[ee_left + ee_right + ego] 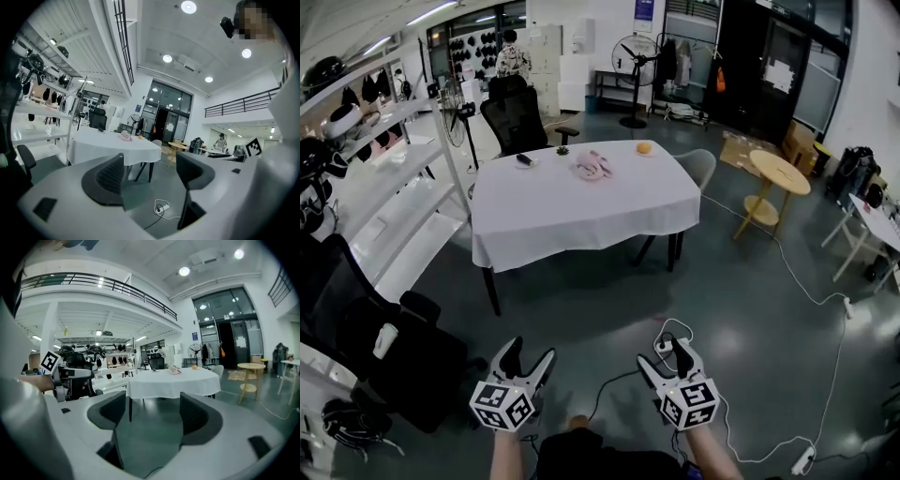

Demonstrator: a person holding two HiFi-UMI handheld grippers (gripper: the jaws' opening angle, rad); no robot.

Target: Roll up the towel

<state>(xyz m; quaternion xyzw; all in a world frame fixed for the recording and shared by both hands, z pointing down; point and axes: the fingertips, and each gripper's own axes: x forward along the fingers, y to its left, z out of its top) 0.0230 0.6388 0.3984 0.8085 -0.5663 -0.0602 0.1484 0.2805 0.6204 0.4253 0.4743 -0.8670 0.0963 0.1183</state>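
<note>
**Towel far ahead on the table, both grippers spread and empty**

The landmark is the rectangular table draped in a white cloth (581,211). It stands well apart from both grippers, across a stretch of bare grey floor.

The left gripper (532,351) is grey plastic with dark ribbed pads and a marker cube. It is held off the table's near edge, left of the table's middle. Its jaws are spread, with only floor showing between them.

On the tabletop, a small dark object on a white dish (525,160) lies towards the far left. At the far middle is the pink towel (592,167), soft and crumpled into a low heap. A round orange fruit (644,147) sits near the far right corner. The heap is too bunched and too small here to give a long axis.

The right gripper (667,356) is of the same build and is held off the near edge, right of the table's middle. Its jaws also stand wide apart and empty.

The towel lies straight ahead, between the lines along which the two grippers point, so neither looks clearly nearer. I judge that the approach to the table is not yet done. The limp fabric will probably need spreading flat on the table before any rolling.
</note>
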